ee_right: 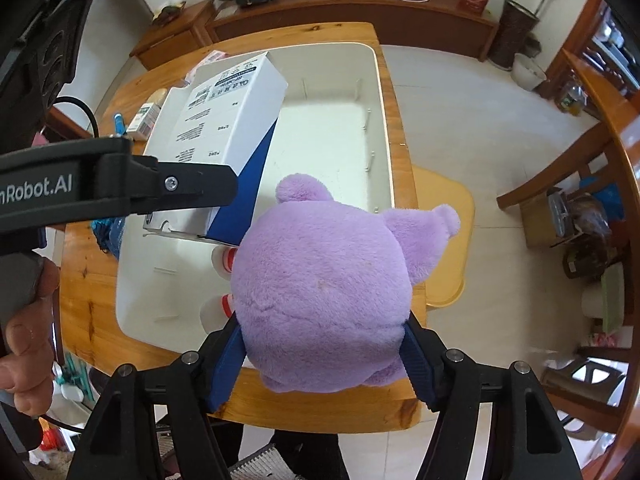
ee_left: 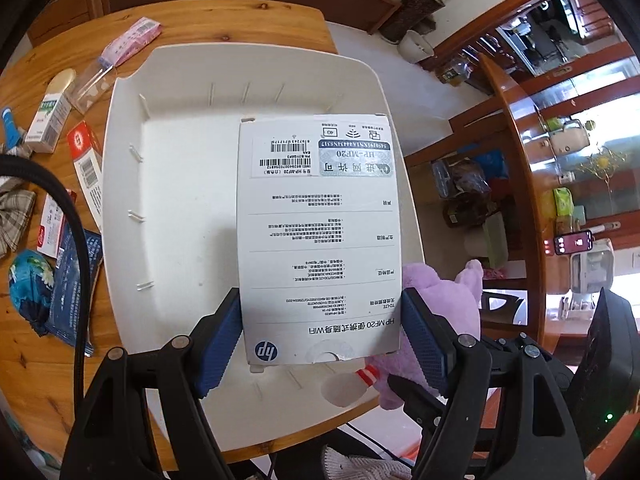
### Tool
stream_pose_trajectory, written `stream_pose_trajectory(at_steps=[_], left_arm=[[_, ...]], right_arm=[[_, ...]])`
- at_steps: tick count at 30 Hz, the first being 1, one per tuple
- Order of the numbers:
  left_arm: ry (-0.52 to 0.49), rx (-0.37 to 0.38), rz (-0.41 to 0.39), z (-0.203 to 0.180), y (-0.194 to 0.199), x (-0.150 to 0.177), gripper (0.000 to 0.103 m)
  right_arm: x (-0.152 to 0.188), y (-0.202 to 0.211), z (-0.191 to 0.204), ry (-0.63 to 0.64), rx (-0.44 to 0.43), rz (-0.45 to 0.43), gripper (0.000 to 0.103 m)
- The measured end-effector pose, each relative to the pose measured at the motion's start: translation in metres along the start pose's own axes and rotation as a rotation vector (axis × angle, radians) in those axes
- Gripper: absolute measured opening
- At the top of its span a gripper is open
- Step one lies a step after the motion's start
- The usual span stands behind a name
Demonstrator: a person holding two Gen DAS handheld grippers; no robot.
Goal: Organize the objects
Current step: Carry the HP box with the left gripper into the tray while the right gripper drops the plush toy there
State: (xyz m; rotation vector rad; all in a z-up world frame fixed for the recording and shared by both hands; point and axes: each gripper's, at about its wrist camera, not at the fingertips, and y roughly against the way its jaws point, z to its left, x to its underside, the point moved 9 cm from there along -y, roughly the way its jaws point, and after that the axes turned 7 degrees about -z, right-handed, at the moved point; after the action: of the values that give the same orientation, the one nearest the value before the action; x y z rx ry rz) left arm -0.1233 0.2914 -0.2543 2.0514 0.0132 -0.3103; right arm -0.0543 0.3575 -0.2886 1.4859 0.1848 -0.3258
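Observation:
My left gripper [ee_left: 322, 336] is shut on a white HP box [ee_left: 320, 236], printed side up, held over the white tray [ee_left: 132, 92] on the wooden table. From the right wrist view the same HP box [ee_right: 224, 120] hangs tilted above the tray [ee_right: 380, 92], with the left gripper's black finger across it. My right gripper [ee_right: 324, 364] is shut on a purple plush toy [ee_right: 324, 300], held over the tray's near right corner. The plush toy [ee_left: 440, 300] shows beside the box in the left wrist view.
Left of the tray lie a pink packet [ee_left: 132, 40], a green-and-white box [ee_left: 48, 124], a red-and-white box [ee_left: 86, 160], blue pouches [ee_left: 72, 280] and plaid cloth [ee_left: 16, 208]. A yellow stool [ee_right: 444, 240] stands right of the table. A hand [ee_right: 28, 320] holds the left gripper.

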Motion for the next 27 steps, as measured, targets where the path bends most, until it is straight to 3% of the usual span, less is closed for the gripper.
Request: stream_pose_trajectory(at_steps=[10, 20, 27], left_arm=[[0.033, -0.043, -0.002, 0.007, -0.009, 0.007, 0.081], [0.087, -0.087, -0.016, 0.016, -0.003, 0.026, 0.082], [0.108, -0.059, -0.029, 0.01, 0.007, 0.03, 0.096]], right_arm=[[0.007, -0.009, -0.008, 0.031, -0.024, 0.03, 0.082], [0.012, 0.004, -0.01, 0.038, -0.048, -0.006, 0.083], [0.013, 0.018, -0.005, 0.042, -0.062, -0.039, 0.083]])
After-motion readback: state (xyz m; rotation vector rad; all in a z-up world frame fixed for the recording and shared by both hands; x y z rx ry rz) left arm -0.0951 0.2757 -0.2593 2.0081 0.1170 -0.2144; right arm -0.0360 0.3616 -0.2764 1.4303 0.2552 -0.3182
